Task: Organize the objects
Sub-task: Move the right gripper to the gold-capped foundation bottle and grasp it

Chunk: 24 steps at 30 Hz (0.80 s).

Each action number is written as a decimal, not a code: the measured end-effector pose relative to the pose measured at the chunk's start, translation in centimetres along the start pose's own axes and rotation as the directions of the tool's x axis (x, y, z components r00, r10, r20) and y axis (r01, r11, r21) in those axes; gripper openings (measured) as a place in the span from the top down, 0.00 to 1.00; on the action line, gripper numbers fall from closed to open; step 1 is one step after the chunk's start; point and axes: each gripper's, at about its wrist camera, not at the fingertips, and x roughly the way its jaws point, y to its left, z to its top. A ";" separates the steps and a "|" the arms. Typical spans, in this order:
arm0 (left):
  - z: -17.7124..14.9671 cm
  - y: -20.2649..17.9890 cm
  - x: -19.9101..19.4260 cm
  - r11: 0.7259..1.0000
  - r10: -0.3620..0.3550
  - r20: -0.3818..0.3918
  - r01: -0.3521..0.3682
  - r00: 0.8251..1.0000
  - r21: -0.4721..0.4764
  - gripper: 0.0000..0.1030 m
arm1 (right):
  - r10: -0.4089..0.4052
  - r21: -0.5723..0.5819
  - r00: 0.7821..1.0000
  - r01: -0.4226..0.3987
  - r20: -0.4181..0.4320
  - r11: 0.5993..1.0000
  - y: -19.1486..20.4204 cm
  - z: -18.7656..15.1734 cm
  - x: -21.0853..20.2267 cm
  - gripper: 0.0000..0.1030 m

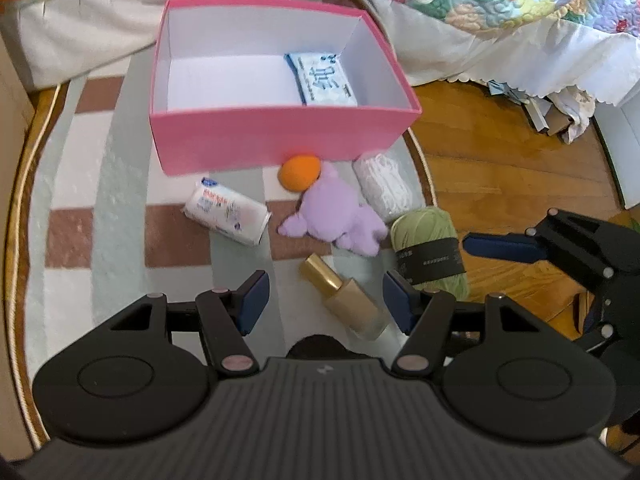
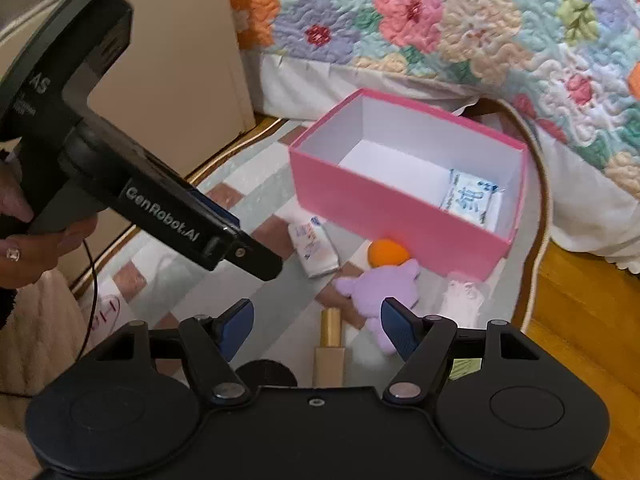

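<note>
The left gripper [image 1: 324, 300] hangs with its jaws partly spread and nothing between the pads – the gold bottle [image 1: 346, 300] lies on the checked mat [image 1: 100, 200] below the gap. The right gripper [image 2: 316, 326] is likewise part-open and empty, above the same bottle. The pink box [image 1: 256, 144] sits at twelve o'clock, a blue tissue pack [image 1: 324, 80] in its right end. Before it lie a white pack [image 1: 226, 214] at ten o'clock, an orange ball [image 1: 300, 174], a purple plush [image 1: 336, 216], white yarn [image 1: 382, 184] and green yarn [image 1: 430, 248] at two o'clock
</note>
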 end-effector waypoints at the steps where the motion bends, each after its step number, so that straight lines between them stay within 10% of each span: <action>1: -0.5 0.0 0.4 1.000 0.000 0.003 0.000 1.000 -0.005 0.40 | 0.003 0.000 1.000 -0.003 -0.001 1.000 0.1 -0.4 0.4 0.27; 24: -5.9 2.7 8.5 0.969 -0.120 0.007 0.119 0.993 -0.216 0.40 | -0.067 -0.045 0.985 0.061 -0.158 0.997 1.6 -7.1 9.6 0.31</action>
